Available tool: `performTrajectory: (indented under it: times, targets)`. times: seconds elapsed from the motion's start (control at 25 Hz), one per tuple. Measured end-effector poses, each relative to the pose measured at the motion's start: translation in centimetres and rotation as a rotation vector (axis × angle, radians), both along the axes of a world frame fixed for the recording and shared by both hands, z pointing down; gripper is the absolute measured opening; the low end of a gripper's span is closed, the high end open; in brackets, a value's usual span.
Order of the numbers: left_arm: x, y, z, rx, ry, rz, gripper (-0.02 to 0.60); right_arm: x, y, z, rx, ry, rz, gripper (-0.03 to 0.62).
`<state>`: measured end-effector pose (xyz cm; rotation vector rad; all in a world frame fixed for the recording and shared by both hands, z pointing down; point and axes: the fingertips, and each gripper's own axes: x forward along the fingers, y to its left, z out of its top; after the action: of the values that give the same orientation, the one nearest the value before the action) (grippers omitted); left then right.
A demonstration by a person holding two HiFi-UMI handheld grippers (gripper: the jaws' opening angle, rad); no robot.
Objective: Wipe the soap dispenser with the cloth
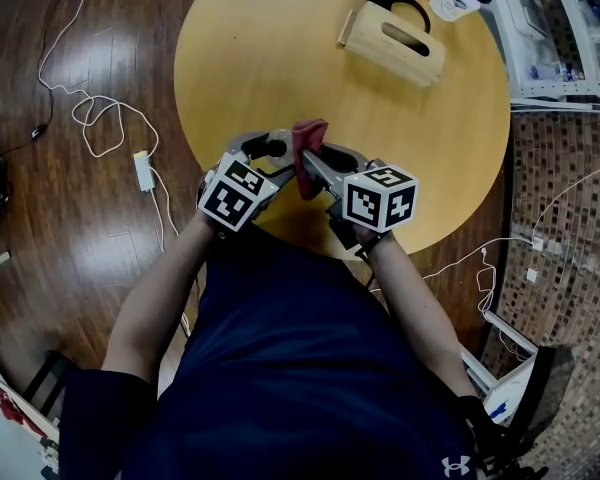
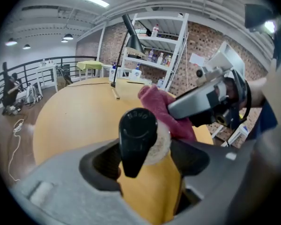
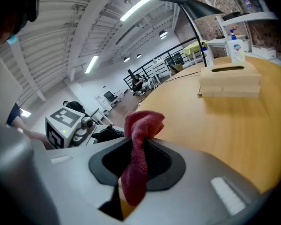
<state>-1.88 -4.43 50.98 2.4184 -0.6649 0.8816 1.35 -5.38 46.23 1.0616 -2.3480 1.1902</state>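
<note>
the soap dispenser (image 2: 138, 134), black pump head on a pale round body, sits clamped between our left gripper's (image 2: 145, 159) jaws above the round yellow wooden table's (image 1: 280, 58) near edge. just beside it, our right gripper (image 3: 136, 165) pinches the dark red terry cloth (image 3: 141, 125).

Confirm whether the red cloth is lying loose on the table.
No, the red cloth is pinched between the jaws of the right gripper, raised off the table.
</note>
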Motion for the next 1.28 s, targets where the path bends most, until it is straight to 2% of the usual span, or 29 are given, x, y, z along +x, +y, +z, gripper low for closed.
performTrajectory:
  times: [0.08,0.16,0.32,0.4,0.48,0.6,0.76,0.84,0.92,1.08,1.16,1.2,1.28]
  targets:
    - [-0.1,-0.3,0.0,-0.017,0.012,-0.011,0.328,0.8,-0.5,1.3,-0.017,0.001,0.031,0.083]
    - [-0.1,-0.4,0.0,-0.025,0.009,-0.004,0.328,2.9,-0.2,4.3,-0.091,0.027,0.096,0.083]
    - [0.4,0.0,-0.3,0.015,-0.054,0.071,0.328,6.2,1.6,10.3,-0.272,0.045,0.202,0.081]
    - [0.9,0.1,-0.4,0.038,-0.09,0.106,0.328,6.4,2.1,11.3,-0.307,0.044,0.222,0.081]
    - [1.0,0.2,-0.5,0.051,-0.131,0.15,0.328,5.5,2.3,10.5,-0.285,0.012,0.234,0.081]
    - [1.1,-0.1,-0.6,0.058,-0.184,0.209,0.328,3.8,1.8,6.8,-0.195,-0.071,0.231,0.081]
    - [1.0,-1.2,-0.5,0.065,-0.253,0.27,0.328,2.3,1.0,2.7,-0.097,-0.216,0.237,0.081]
    - [1.5,-1.6,-0.3,0.08,-0.275,0.282,0.328,2.6,0.6,2.7,-0.078,-0.257,0.251,0.081]
    - [2.2,-1.3,-0.2,0.117,-0.304,0.303,0.328,3.6,0.7,4.3,-0.104,-0.254,0.246,0.081]
    - [2.7,0.5,-0.4,0.24,-0.43,0.491,0.328,4.0,2.5,8.9,-0.229,-0.139,0.18,0.081]
    - [2.9,1.0,-0.8,0.263,-0.446,0.557,0.33,4.1,3.4,10.1,-0.262,-0.059,0.148,0.081]
    - [3.1,1.1,-0.9,0.288,-0.455,0.618,0.328,4.5,3.6,10.4,-0.27,-0.02,0.137,0.081]
    - [3.5,1.6,-0.8,0.381,-0.506,0.831,0.328,5.4,3.7,10.9,-0.282,0.048,0.127,0.081]
